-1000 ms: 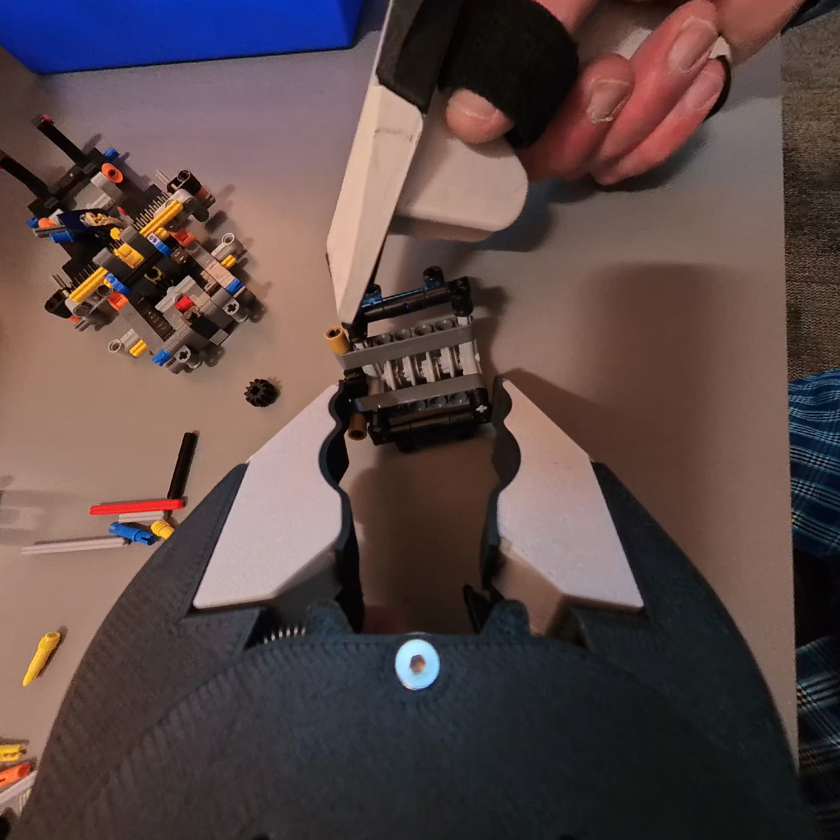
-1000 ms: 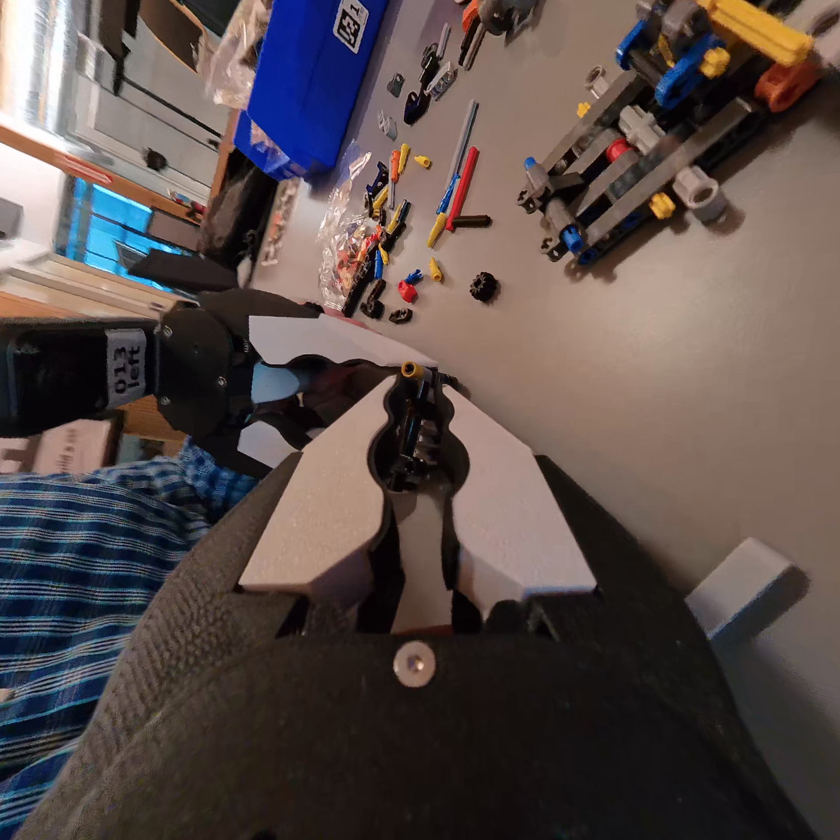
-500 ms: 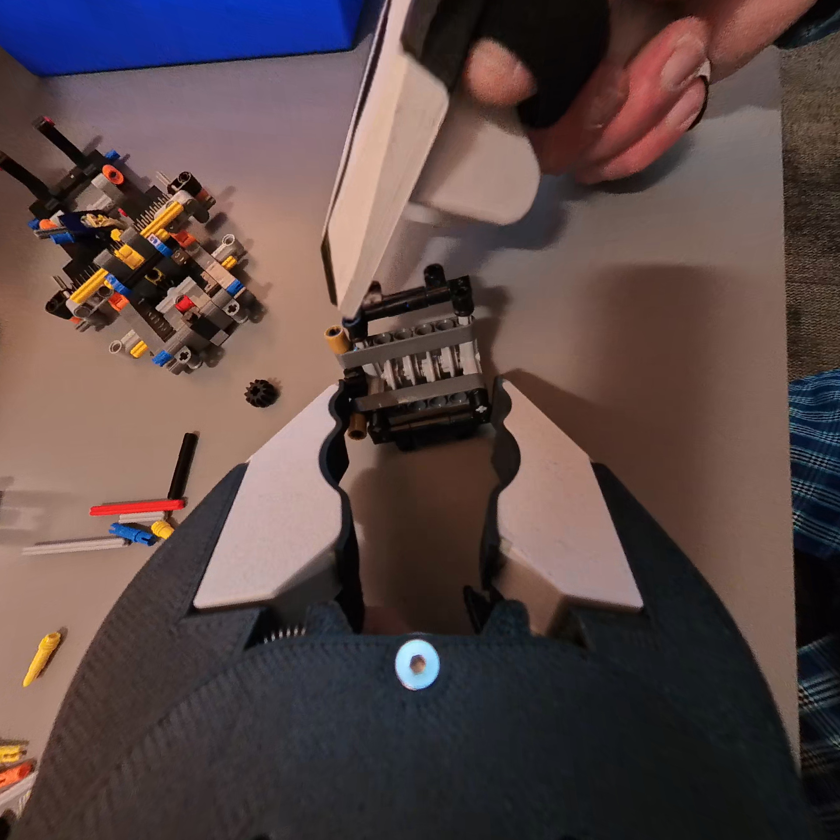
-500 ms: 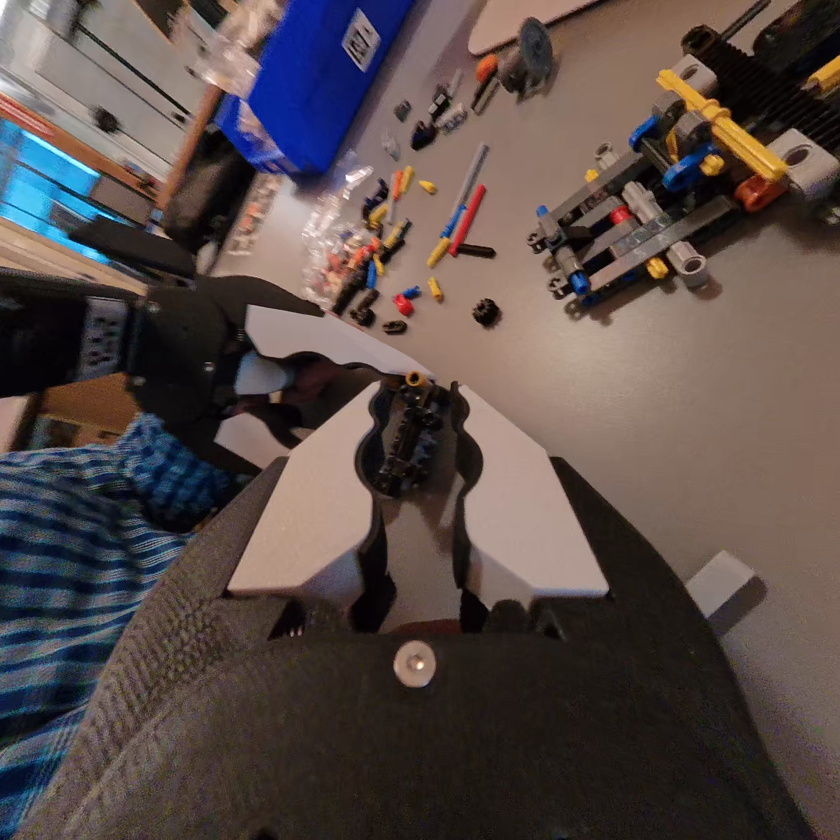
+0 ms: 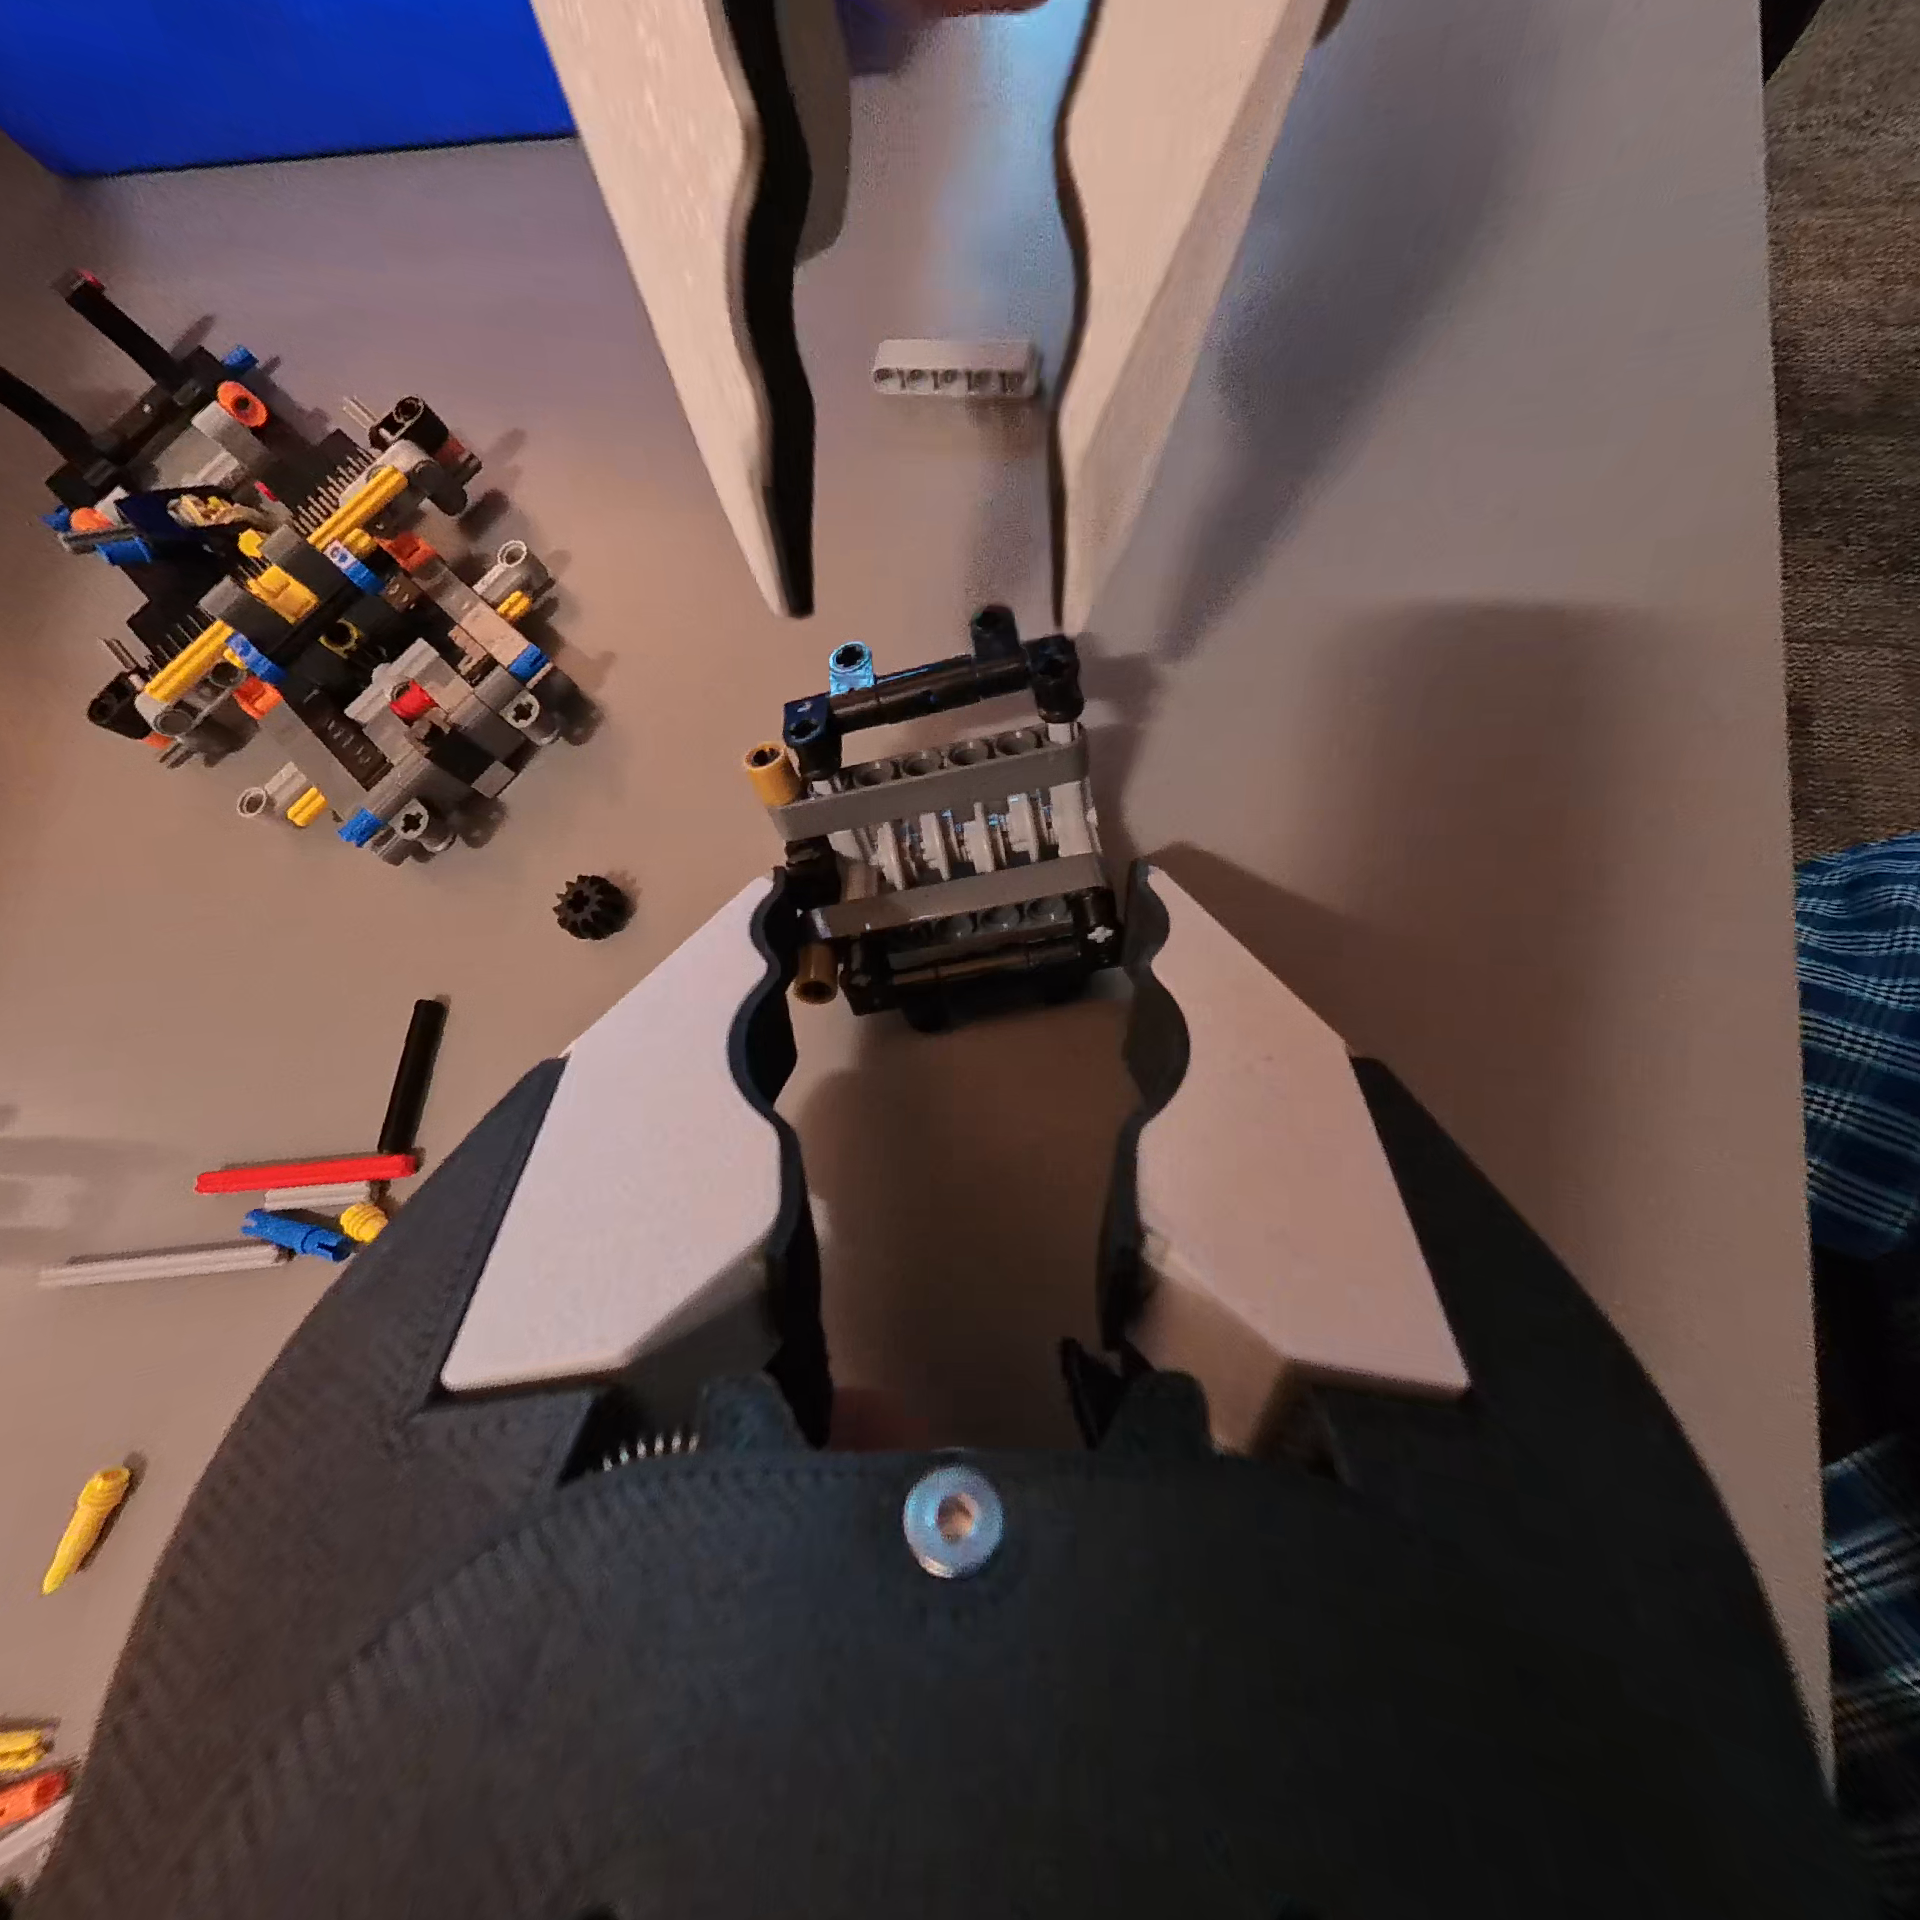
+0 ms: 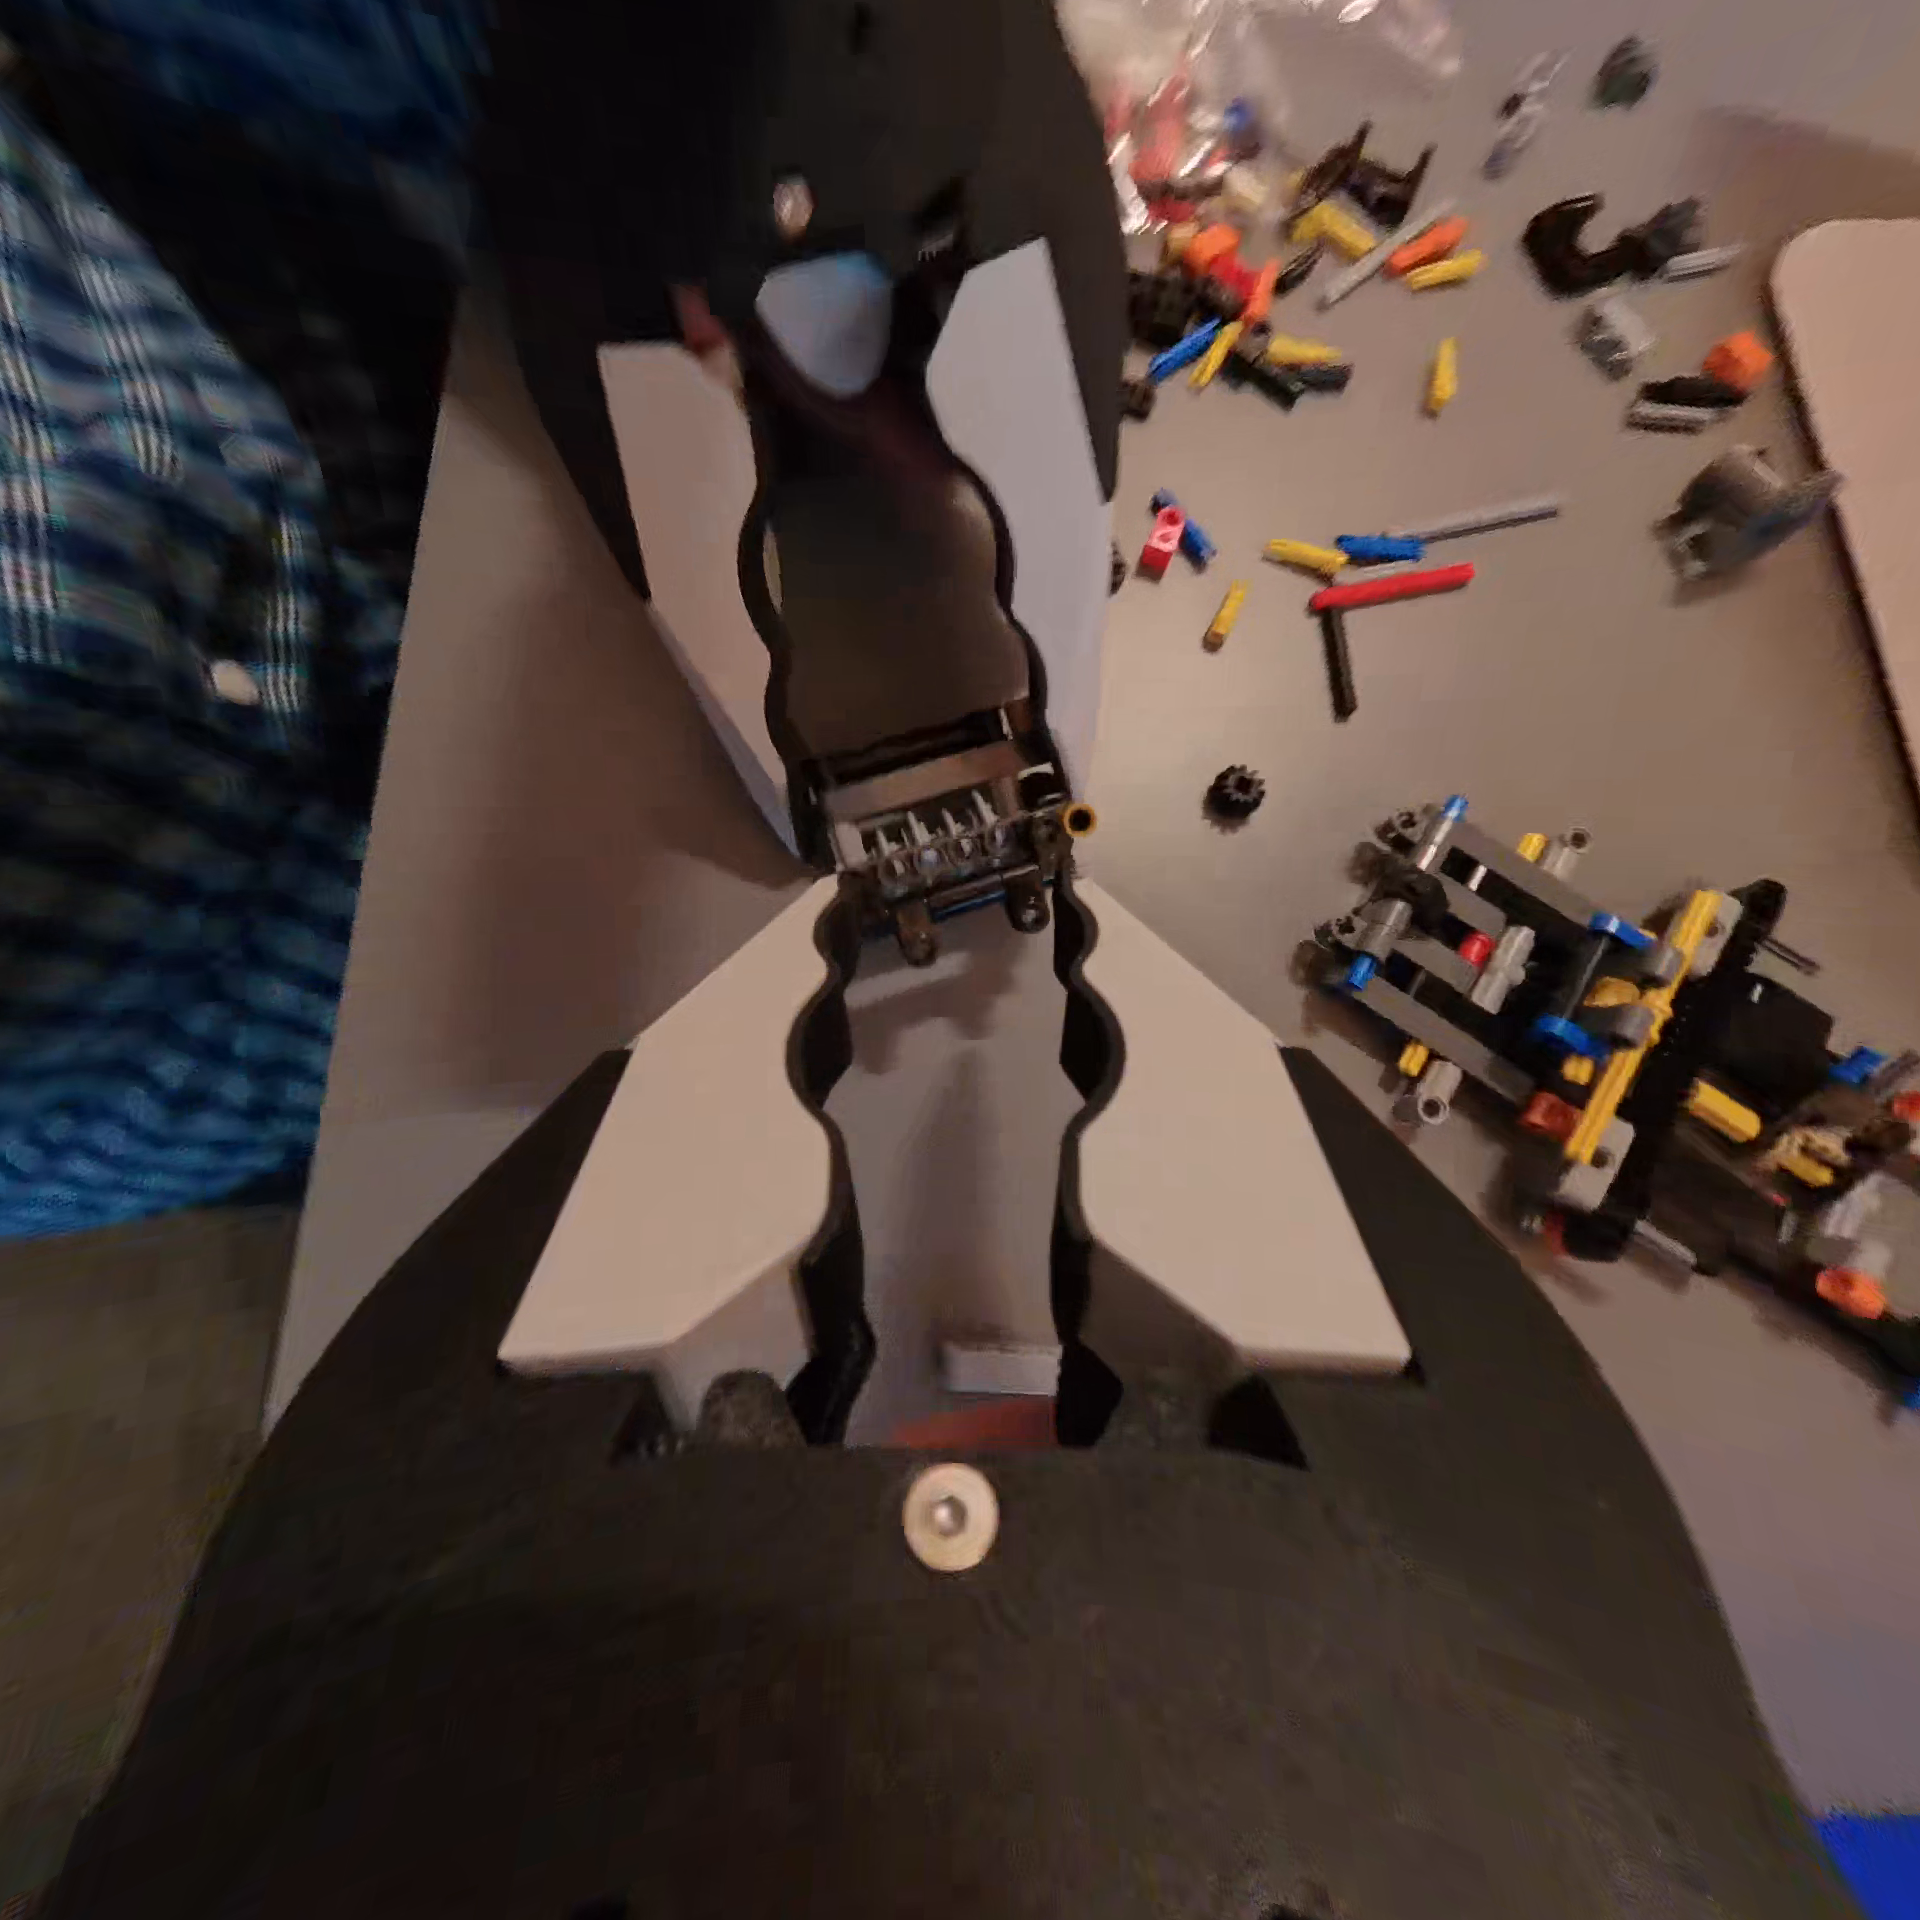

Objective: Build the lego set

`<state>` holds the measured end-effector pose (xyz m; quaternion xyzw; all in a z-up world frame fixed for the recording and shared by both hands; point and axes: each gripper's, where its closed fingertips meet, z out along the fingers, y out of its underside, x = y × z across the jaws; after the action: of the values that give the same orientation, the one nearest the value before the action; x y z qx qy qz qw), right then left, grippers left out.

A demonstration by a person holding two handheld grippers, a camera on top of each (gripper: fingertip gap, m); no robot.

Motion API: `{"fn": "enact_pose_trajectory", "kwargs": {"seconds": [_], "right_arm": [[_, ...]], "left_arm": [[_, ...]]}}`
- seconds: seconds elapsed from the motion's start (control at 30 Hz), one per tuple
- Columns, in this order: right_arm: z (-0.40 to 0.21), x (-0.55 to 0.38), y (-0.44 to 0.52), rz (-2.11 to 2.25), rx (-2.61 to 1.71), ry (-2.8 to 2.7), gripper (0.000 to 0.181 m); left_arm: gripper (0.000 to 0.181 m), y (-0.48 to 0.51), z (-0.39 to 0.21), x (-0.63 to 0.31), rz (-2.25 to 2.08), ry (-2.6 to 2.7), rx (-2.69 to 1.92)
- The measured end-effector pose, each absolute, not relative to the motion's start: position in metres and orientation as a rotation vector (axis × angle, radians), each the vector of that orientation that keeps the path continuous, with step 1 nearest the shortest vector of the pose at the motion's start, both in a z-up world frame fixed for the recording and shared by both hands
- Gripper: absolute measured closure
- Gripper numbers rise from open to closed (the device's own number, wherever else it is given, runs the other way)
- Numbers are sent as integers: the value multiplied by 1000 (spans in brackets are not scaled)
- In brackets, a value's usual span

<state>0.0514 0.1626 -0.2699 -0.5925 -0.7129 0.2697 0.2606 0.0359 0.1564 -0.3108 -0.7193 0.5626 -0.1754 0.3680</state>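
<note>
Two claws face each other across the small engine block point(image 5: 951, 831) on the grey table point(image 5: 1403, 727). Your left claw point(image 5: 954, 914) has its grey fingertips pressed against both ends of the block's near edge, so it grips that black-and-grey sub-assembly, whose tan pins stick out on the claw's left side. Your right claw point(image 6: 951, 914) comes in from the far side with its jaws spread; in the right wrist view its tips sit at either side of the block's black connectors, but you cannot tell whether they actually touch, and that view is blurred. In the left wrist view the right claw's two long fingers point(image 5: 717, 343) stand apart just beyond the block, and between them, farther back, lies a loose light grey beam point(image 5: 954, 370).

Left of your left claw, well apart from it, rests the larger chassis build point(image 5: 301, 613) in black, grey, yellow and blue. A small black gear point(image 5: 592, 906) lies between that build and the left claw. Nearer to you on that side lie a black axle point(image 5: 411, 1072), a red axle point(image 5: 307, 1174), a blue pin point(image 5: 296, 1234) and a yellow pin point(image 5: 85, 1527). Beyond everything, a blue box point(image 5: 281, 73) stands at the table's far edge.
</note>
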Motion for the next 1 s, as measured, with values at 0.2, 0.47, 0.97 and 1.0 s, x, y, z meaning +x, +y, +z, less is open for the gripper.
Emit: {"fn": "enact_pose_trajectory", "kwargs": {"seconds": [0.2, 0.47, 0.97, 1.0], "right_arm": [[-276, 49, 160, 725, -1507, -2083, 143], [-277, 48, 160, 728, -1490, -2183, 148], [-277, 47, 157, 631, -1460, -2295, 149], [-277, 47, 157, 621, -1455, -2309, 149]], "left_arm": [[121, 156, -311, 36, -459, 1452, -1845], [121, 156, -311, 37, -461, 1456, -1841], [120, 156, -311, 37, -459, 1463, -1831], [120, 156, -311, 37, -459, 1463, -1831]]}}
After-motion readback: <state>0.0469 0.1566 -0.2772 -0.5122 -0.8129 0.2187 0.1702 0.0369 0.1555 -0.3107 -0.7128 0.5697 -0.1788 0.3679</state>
